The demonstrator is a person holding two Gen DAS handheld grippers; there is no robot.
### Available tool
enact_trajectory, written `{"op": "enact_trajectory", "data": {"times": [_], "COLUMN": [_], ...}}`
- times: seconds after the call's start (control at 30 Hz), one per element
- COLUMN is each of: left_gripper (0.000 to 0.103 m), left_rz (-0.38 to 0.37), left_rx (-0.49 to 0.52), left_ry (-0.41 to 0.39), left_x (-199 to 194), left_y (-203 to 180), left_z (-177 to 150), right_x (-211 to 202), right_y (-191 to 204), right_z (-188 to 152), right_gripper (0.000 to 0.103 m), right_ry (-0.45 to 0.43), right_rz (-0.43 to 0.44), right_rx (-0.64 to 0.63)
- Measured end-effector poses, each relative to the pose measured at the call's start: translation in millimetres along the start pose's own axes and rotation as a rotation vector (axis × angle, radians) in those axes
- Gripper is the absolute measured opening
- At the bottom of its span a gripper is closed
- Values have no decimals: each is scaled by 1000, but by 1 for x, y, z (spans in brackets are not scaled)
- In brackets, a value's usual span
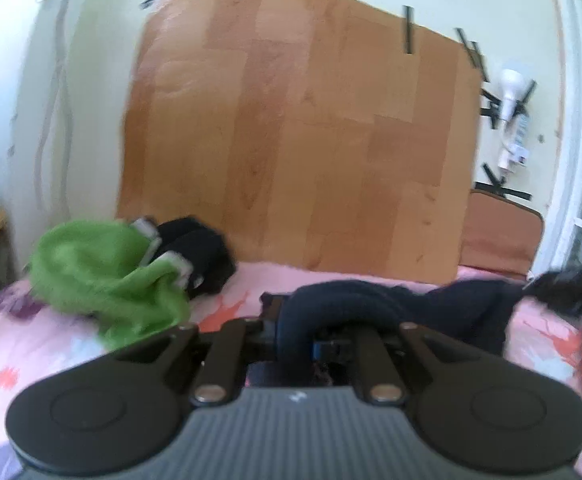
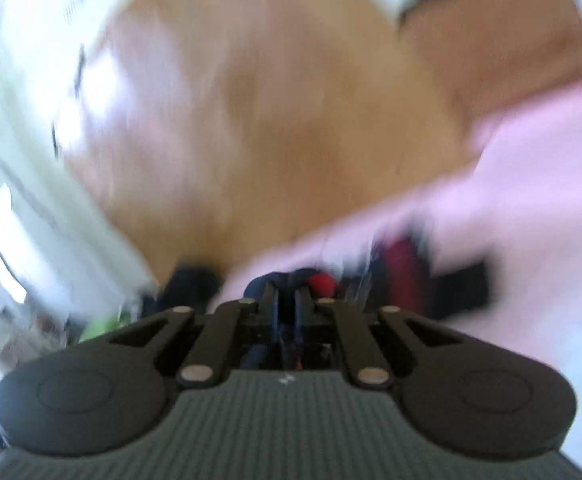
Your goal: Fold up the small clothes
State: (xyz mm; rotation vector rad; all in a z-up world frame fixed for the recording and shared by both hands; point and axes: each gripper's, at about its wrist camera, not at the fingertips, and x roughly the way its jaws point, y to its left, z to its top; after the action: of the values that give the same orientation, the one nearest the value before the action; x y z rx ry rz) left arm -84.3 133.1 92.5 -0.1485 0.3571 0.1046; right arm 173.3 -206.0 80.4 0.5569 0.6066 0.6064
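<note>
The left gripper holds a small dark navy cloth garment over a bed with a pink flowered cover. Its jaws are closed on a thick rolled edge of the cloth, which loops up and over them like a dark arch. From there the garment runs off to the right, low over the bed. At its far right end there is a dark blurry shape that may be the other gripper, but it is too smeared to be sure.

The right gripper has its jaws pressed close together, and something dark sits between them. It looks like the same navy cloth, but this view is very blurry, so that is only a guess.

The step in hand seems to be lifting and stretching the garment between two ends, to get it flat before a fold. Its long side goes left to right across the bed, with one end at the left gripper. Which end is the top cannot be told.

The next move likely calls for laying the cloth down smooth, keeping both ends level so it does not twist.

A crumpled bright green cloth and a black bundled cloth lie near the wooden panel on the wall, well apart from the navy one
</note>
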Motion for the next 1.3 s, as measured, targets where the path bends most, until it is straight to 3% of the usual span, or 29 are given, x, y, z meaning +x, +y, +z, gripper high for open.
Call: {"op": "enact_trajectory", "data": {"times": [0.13, 0.23, 0.27, 0.37, 0.43, 0.53, 0.63, 0.67, 0.77, 0.8, 0.87, 0.93, 1.0, 1.07, 1.1, 1.13, 1.2, 1.23, 1.3], "left_gripper": [15, 35, 40, 39, 44, 56, 67, 73, 79, 83, 84, 79, 42, 13, 13, 12, 12, 12, 11], "left_rz": [-118, -157, -150, -159, -177, -153, -191, -198, -212, -208, -198, -204, -202, -219, -231, -259, -348, -376, -359], "left_rx": [73, 121, 135, 120, 165, 314, 397, 410, 496, 543, 621, 644, 658, 625, 579, 508, 353, 299, 228], "left_ry": [-38, 25, 52, 130, 90, 21, 61, 88, 115, 115, 141, 189, 221, 220, 225, 225, 174, 117, -7], "left_x": [49, 104, 121, 139, 122, 87, 63, 59, 62, 61, 72, 84, 96, 100, 98, 92, 69, 52, 22], "left_y": [-45, -81, -91, -100, -101, -106, -120, -125, -150, -160, -179, -186, -192, -192, -187, -177, -151, -136, -108], "left_z": [21, 27, 23, 5, -7, -30, -60, -70, -99, -114, -132, -143, -149, -138, -129, -115, -79, -58, -20], "right_x": [-83, -124, -129, -128, -125, -117, -119, -117, -126, -128, -132, -131, -124, -109, -104, -105, -116, -124, -136], "right_y": [0, -7, -10, -25, -45, -71, -96, -101, -115, -118, -122, -129, -135, -138, -134, -130, -110, -98, -70], "right_z": [40, 46, 46, 32, 20, 10, 9, 9, 5, 0, -10, -16, -24, -28, -26, -25, -12, -3, 16], "right_gripper": [10, 10, 11, 11, 11, 14, 16, 19, 59, 67, 74, 78, 77, 36, 20, 18, 17, 17, 17], "right_ry": [-233, -350, -349, -281, -214, -170, -161, -161, -156, -152, -123, -82, -42, 44, 81, 84, 59, 35, -14], "right_rz": [-77, -142, -175, -297, -317, -355, -359, -355, -302, -287, -278, -275, -273, -280, -271, -250, -109, -20, 88], "right_rx": [-59, -34, -32, -50, -30, 0, 46, 64, 110, 124, 132, 128, 151, 147, 125, 114, 92, 83, 40]}}
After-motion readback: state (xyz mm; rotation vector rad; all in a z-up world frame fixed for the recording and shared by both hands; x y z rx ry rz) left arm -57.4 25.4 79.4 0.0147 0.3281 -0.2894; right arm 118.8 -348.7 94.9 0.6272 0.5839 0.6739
